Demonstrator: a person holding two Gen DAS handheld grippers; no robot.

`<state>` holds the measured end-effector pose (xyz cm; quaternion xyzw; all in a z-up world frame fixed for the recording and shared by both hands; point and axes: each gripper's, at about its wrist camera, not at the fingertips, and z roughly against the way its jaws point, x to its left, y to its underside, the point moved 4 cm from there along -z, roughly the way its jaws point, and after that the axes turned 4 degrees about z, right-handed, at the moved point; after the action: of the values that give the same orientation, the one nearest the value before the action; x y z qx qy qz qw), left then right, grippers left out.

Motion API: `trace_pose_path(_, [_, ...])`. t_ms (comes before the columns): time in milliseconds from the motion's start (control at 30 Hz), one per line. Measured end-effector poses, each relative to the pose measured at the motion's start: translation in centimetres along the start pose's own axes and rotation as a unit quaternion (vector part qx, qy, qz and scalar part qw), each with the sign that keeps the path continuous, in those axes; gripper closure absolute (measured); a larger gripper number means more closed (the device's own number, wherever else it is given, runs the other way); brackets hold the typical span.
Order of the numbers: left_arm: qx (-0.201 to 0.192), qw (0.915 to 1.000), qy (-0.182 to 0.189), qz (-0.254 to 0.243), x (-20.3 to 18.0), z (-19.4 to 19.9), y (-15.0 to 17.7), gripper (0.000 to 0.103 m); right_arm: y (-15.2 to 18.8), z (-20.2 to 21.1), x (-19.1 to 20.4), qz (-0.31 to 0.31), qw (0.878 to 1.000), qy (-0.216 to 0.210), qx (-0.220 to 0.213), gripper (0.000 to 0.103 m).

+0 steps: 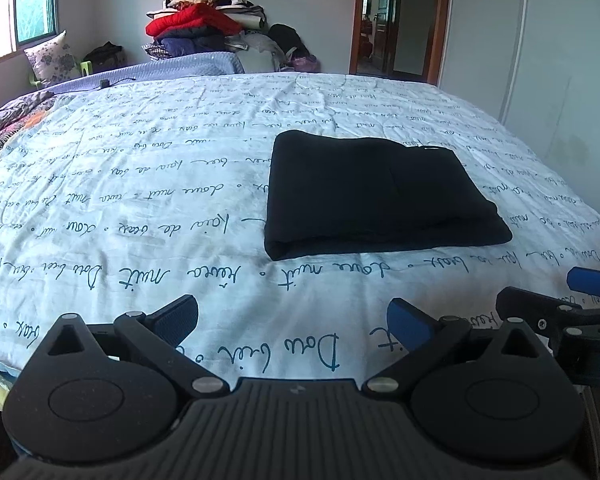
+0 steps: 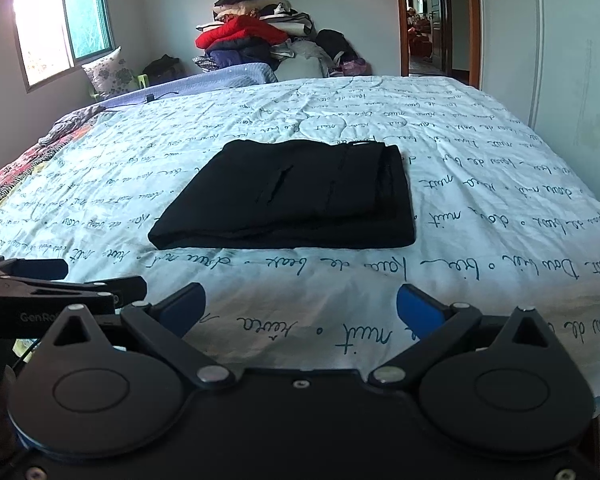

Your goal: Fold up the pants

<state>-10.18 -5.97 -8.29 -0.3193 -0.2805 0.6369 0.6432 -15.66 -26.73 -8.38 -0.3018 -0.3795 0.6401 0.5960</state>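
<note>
The black pants (image 1: 380, 196) lie folded into a flat rectangle on the bed, also seen in the right wrist view (image 2: 296, 196). My left gripper (image 1: 294, 320) is open and empty, held over the bed's near edge, well short of the pants. My right gripper (image 2: 300, 308) is open and empty too, also back from the pants. The right gripper shows at the right edge of the left wrist view (image 1: 560, 300). The left gripper shows at the left edge of the right wrist view (image 2: 60, 280).
The bed has a white quilt with dark script (image 1: 140, 184). A pile of clothes (image 1: 208, 20) stands at the far wall. A pillow (image 1: 50, 60) leans under the window. An open doorway (image 1: 396, 20) is at the back right. A white wardrobe (image 1: 540, 60) stands at right.
</note>
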Motion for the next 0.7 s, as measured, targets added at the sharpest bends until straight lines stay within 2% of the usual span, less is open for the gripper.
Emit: trace_pose_path(700, [0.003, 1.0000, -0.005, -0.005, 0.10, -0.01, 0.07, 0.001, -0.19, 0.07, -0.02, 0.001, 1.000, -0.002, -0.001, 0.000])
